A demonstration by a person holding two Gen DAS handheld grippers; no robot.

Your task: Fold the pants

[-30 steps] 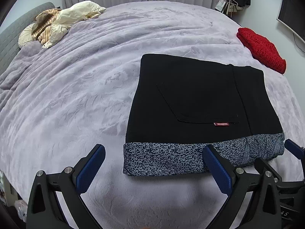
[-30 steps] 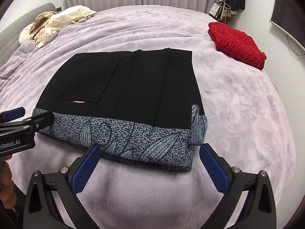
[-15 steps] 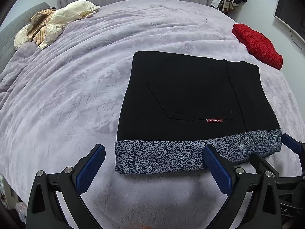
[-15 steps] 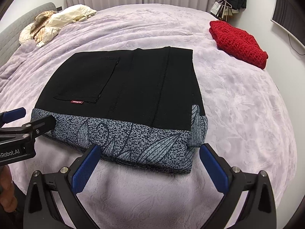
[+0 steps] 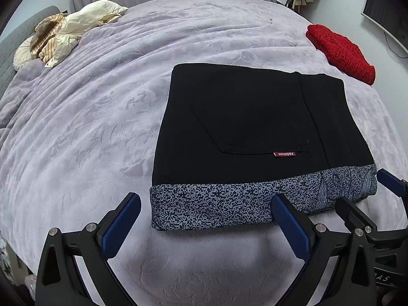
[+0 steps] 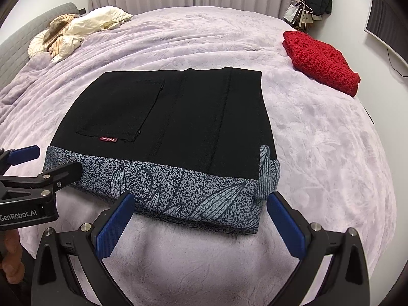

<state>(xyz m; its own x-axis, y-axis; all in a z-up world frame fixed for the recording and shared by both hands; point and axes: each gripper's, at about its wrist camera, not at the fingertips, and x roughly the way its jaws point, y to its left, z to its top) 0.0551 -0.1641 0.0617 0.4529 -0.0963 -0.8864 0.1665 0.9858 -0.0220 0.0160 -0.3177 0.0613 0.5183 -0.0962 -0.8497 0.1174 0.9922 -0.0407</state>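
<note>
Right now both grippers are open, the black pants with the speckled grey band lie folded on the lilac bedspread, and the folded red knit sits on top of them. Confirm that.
One detail is wrong. The folded red knit is not on the black pants with the speckled grey band; it lies apart, on the lilac bedspread to their far right, as the right wrist view shows. Both the left gripper and right gripper are open.

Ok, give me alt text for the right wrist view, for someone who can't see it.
Folded black pants with a grey patterned band along the near edge lie flat on a lilac bed, just beyond the open right gripper. The open left gripper reaches in from the left by the pants' corner; a red knit lies far right.
</note>
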